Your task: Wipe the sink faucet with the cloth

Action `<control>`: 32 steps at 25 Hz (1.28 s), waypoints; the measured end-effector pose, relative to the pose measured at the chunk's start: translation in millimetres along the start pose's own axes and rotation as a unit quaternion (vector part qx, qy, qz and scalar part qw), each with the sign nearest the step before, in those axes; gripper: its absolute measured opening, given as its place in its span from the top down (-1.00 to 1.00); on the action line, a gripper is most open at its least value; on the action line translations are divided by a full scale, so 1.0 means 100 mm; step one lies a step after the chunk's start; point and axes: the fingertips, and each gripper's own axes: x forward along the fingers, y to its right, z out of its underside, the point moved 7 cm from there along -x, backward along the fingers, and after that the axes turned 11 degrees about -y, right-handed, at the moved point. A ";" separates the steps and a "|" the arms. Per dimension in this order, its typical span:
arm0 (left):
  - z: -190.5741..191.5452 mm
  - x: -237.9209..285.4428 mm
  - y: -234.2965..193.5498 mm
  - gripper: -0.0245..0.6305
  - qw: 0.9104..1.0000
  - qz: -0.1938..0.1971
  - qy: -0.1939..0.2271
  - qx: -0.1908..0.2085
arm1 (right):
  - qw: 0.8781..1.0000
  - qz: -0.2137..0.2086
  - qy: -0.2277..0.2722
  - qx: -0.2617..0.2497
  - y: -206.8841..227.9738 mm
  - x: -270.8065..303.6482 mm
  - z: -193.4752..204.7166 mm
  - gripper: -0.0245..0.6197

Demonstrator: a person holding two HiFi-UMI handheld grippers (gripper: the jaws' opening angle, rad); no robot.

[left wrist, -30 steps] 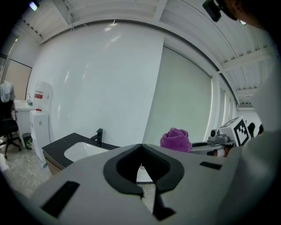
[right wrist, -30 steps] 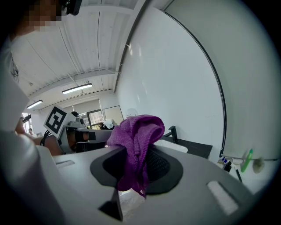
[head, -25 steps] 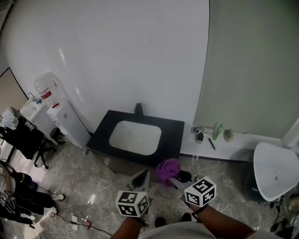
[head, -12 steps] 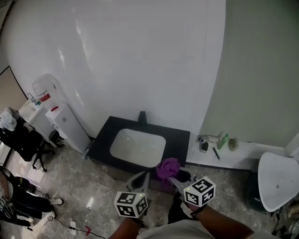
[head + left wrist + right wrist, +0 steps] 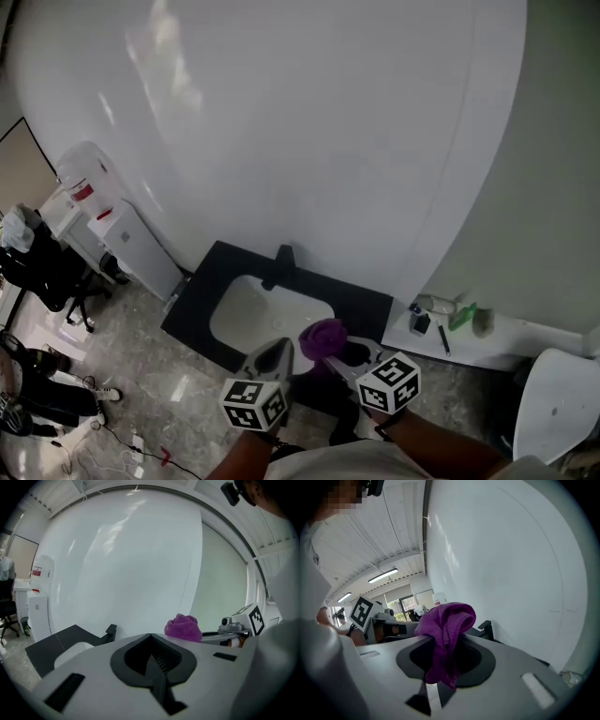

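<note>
above the near edge of the sink (image 5: 251,317), the right gripper (image 5: 343,359) clamps a bunched purple cloth (image 5: 323,336); the left gripper (image 5: 279,351) is closed, empty. the black faucet (image 5: 279,264) stands at the far rim: best to reach across and lead with cloth, not jaw tips.

The faucet (image 5: 280,259) stands behind the basin (image 5: 246,317), cloth (image 5: 323,337) before it.

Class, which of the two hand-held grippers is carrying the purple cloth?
The right hand-held gripper: its jaws are clamped on the purple cloth. The left hand-held gripper is shut with nothing between its jaws.
</note>
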 end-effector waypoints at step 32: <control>0.04 1.74 -1.96 0.91 0.995 0.004 -0.090 -0.051 | 0.975 0.121 -0.176 0.057 2.96 3.89 0.30 0.63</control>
